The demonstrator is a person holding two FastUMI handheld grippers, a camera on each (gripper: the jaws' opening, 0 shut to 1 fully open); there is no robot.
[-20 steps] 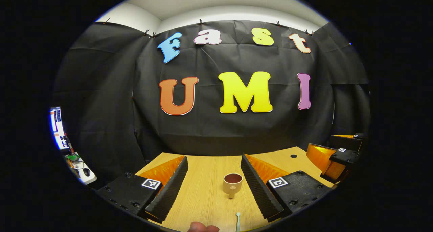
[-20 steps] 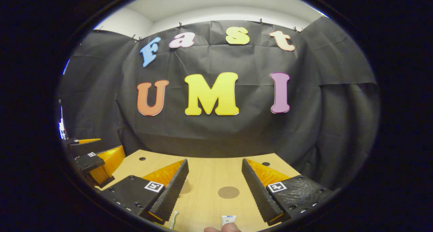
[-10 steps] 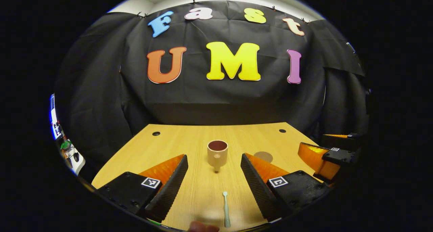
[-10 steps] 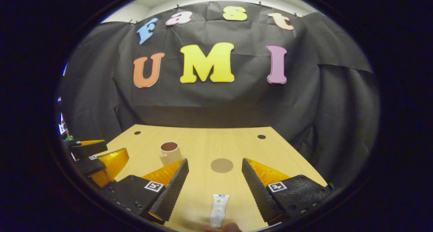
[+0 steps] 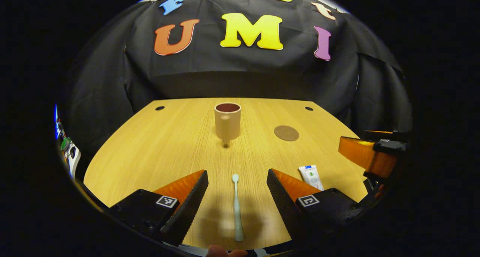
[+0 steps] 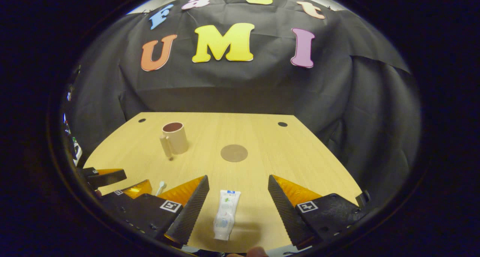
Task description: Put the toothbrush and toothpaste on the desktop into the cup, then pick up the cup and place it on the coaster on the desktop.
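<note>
- Left gripper [image 5: 237, 182] held above near edge of desktop [image 5: 150, 144], tilted down toward it, fingers spread wide, gripping nothing
- Toothbrush [image 5: 236, 208] flat on desktop between left fingers, lengthwise, head end away from camera, touching neither finger
- Cup [image 5: 227, 122] upright, farther back near desktop centre, handle facing left gripper view
- Coaster [image 5: 286, 133] flat, right of cup, apart from it
- Right gripper [image 6: 238, 191] also above near edge, angled down, fingers apart, nothing clamped
- Toothpaste [image 6: 225, 214] lying flat between right fingers, touching neither
- Right gripper view: cup [image 6: 174, 138] back left, coaster [image 6: 234, 153] ahead centre, left gripper [image 6: 123, 182] at lower left
- Left gripper view: toothpaste [image 5: 311, 176] just right of right finger; right gripper [image 5: 369, 157] at far right edge
</note>
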